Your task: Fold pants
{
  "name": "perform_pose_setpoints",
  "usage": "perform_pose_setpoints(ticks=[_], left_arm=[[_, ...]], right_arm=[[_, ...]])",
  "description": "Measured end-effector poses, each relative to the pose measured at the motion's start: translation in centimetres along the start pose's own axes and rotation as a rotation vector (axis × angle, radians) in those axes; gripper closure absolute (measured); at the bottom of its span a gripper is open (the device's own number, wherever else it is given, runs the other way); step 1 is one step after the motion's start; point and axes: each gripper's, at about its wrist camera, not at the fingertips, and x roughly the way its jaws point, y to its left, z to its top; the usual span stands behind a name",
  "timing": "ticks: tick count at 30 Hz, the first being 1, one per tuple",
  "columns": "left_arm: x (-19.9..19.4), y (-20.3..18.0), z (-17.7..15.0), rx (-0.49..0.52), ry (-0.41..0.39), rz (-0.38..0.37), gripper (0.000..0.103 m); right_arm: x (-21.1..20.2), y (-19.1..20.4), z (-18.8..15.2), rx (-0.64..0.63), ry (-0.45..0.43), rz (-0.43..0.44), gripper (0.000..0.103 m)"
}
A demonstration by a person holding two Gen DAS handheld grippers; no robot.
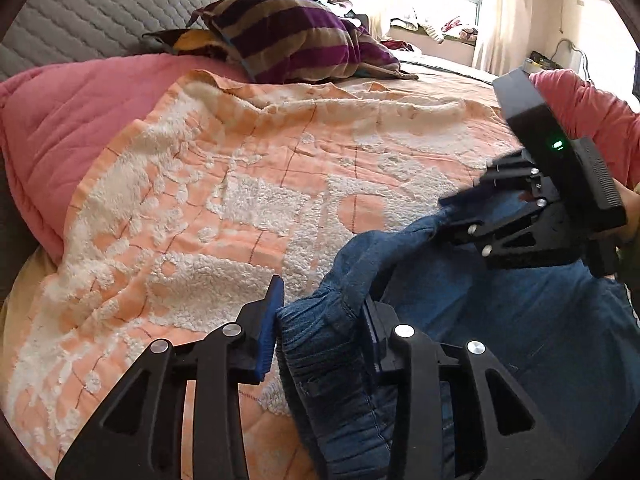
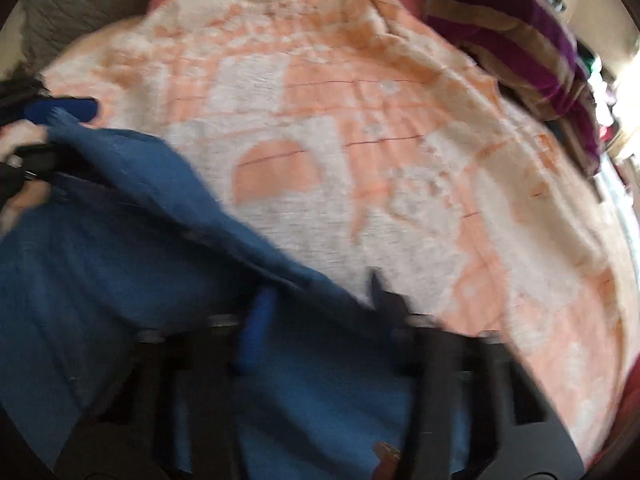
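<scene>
Pants: blue denim pants (image 1: 520,320) bunched at the near right of the bed, draped over the orange-and-white blanket (image 1: 240,200), one edge stretched taut between the two tools.
Left gripper: the left gripper (image 1: 320,320) is low and near, its blue pads pressed in on a thick ribbed fold of the denim, jaws clamped on the pants.
Right gripper: the right gripper (image 1: 460,216) sits farther right, lifted a little, jaws pinched on a twisted corner of the pants; its own view is blurred, fabric across the fingers.
Blanket: spread wide over a pink quilt (image 1: 60,120), wrinkled along the far edge.
Pillow: a purple-and-tan striped pillow (image 1: 296,36) lies far back, well apart from the pants.
Backrest: grey quilted headboard (image 1: 100,0) at far left.
</scene>
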Motion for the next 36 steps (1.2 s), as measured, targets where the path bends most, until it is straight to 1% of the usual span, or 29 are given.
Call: perform_pose_setpoints(ticks=[3,6,8,12,16,20,24,30,34,36], left_arm=[[-0.1,0.4,-0.3,-0.009,0.0,0.005,0.07],[-0.8,0.8,-0.6,-0.033,-0.008,-0.017,0.069],[-1.6,0.5,-0.7,-0.027,-0.025,-0.03,0.069],[-3.7,-0.4,-1.4,-0.009,-0.059,-0.051,0.07],[-6.1,-1.5,-2.8,0.019,-0.083,-0.068,0.07],[-8.4,-2.3,-4.2,0.065,-0.088,-0.085,0.07],[-10.4,-2.6,-6.2,0.101,-0.071,-0.101,0.07],[-12.3,-3.3,-9.3,0.135,-0.029,-0.097,0.07],[-12.2,-2.8,-10.9,0.121,0.015,-0.106,0.069],[-12.1,-2.5,-11.5,0.115,0.031,-0.104,0.069]], right_arm=[[-2.1,0.8,-0.8,0.034,-0.059,-0.009,0.098],[-4.9,0.8,-2.1,0.105,-0.134,0.008,0.099],[-7.0,1.1,-3.3,0.142,-0.184,0.014,0.099],[-10.1,2.1,-5.3,0.183,-0.236,0.025,0.099],[-13.5,4.6,-7.7,0.186,-0.281,0.043,0.1],[-16.0,7.6,-10.3,0.177,-0.292,0.078,0.1],[-17.5,11.4,-12.4,0.146,-0.28,0.124,0.101],[-17.7,15.4,-14.8,0.14,-0.256,0.169,0.101],[-17.5,16.9,-15.9,0.151,-0.251,0.203,0.101],[-17.2,17.7,-16.2,0.132,-0.233,0.199,0.101]])
